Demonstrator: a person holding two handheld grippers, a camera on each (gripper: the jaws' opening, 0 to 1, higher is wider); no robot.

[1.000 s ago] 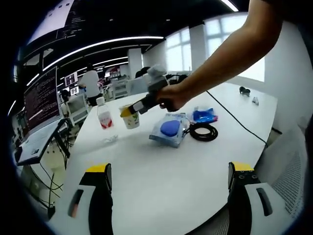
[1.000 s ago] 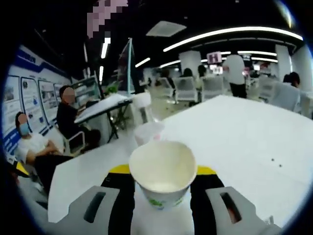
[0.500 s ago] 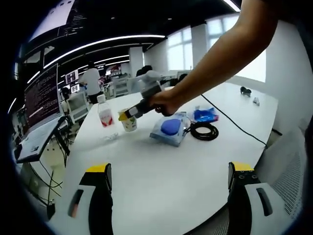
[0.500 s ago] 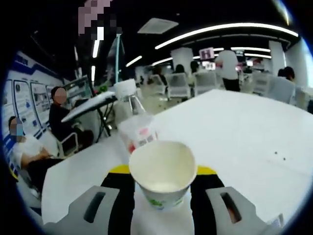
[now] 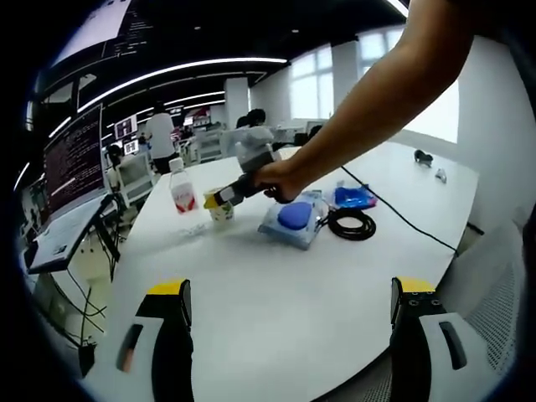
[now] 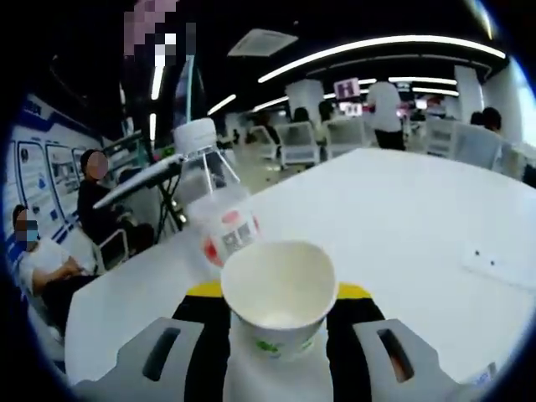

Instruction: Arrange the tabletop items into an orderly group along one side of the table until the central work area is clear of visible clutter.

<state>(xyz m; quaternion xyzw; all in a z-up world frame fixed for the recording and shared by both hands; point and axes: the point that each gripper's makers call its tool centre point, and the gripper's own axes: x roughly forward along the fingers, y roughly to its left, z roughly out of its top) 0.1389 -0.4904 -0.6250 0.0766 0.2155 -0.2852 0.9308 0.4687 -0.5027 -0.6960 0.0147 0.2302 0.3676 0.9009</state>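
Close in, the right gripper [image 6: 278, 331] is clamped on a white paper cup [image 6: 278, 295], its lower half hidden between the jaws, just before a clear plastic bottle [image 6: 219, 222] with a red label. Farther back, the left gripper [image 5: 289, 314] hovers spread and empty over the white table [image 5: 276, 301], where a blue-domed box [image 5: 291, 221], a black cable coil [image 5: 352, 224] and a blue packet [image 5: 355, 197] lie clustered.
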